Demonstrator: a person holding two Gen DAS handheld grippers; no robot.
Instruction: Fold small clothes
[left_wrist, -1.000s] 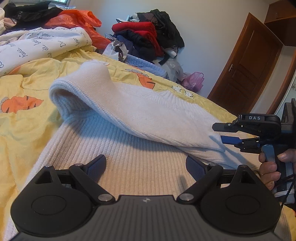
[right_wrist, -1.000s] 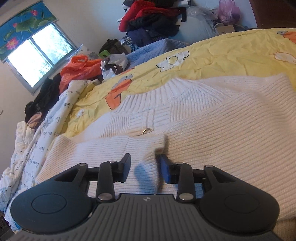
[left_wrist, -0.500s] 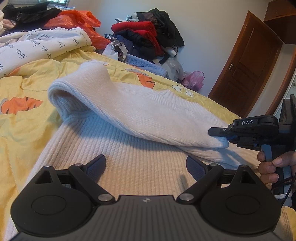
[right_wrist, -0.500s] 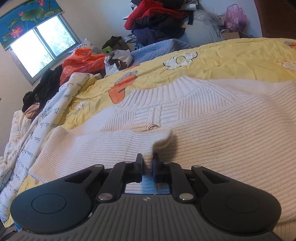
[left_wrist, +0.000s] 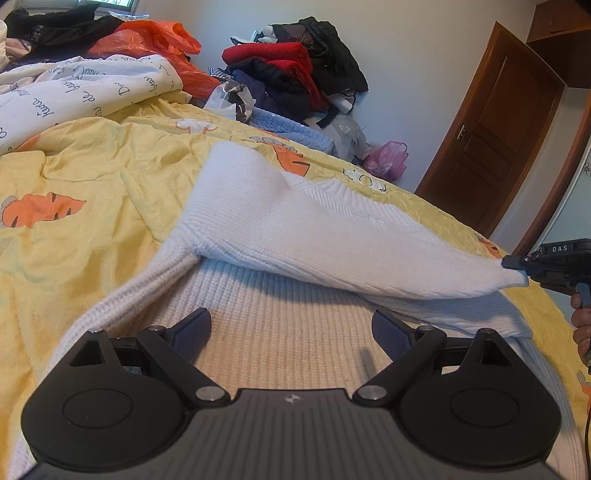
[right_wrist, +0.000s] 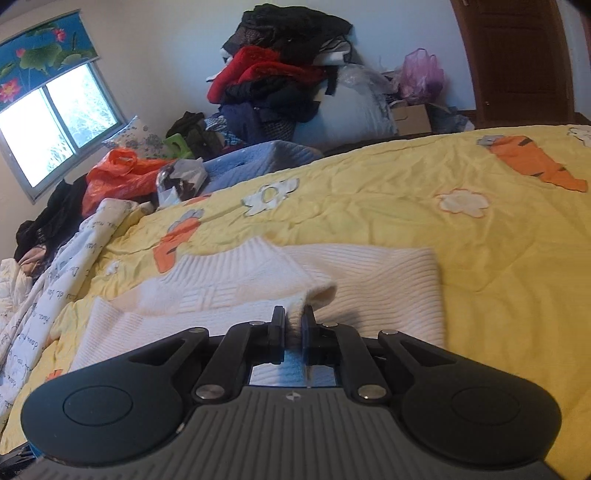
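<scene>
A white ribbed knit sweater (left_wrist: 280, 343) lies on the yellow bedspread (left_wrist: 96, 177). Its sleeve (left_wrist: 332, 243) is folded across the body and stretched to the right. My right gripper (right_wrist: 294, 320) is shut on the sleeve's cuff (right_wrist: 295, 326) and holds it lifted; it also shows at the right edge of the left wrist view (left_wrist: 517, 266). My left gripper (left_wrist: 291, 330) is open and empty, low over the sweater's body. In the right wrist view the sweater (right_wrist: 388, 280) spreads ahead of the jaws.
A white printed quilt (left_wrist: 74, 92), an orange plastic bag (left_wrist: 147, 40) and a pile of red and dark clothes (left_wrist: 291, 74) lie at the bed's far side. A brown door (left_wrist: 506, 122) stands at the right. A window (right_wrist: 55, 125) is at the left in the right wrist view.
My right gripper closed on the sleeve cuff, then lifted and pulled it to the right, stretching the sleeve across the sweater. My left gripper stayed open over the body.
</scene>
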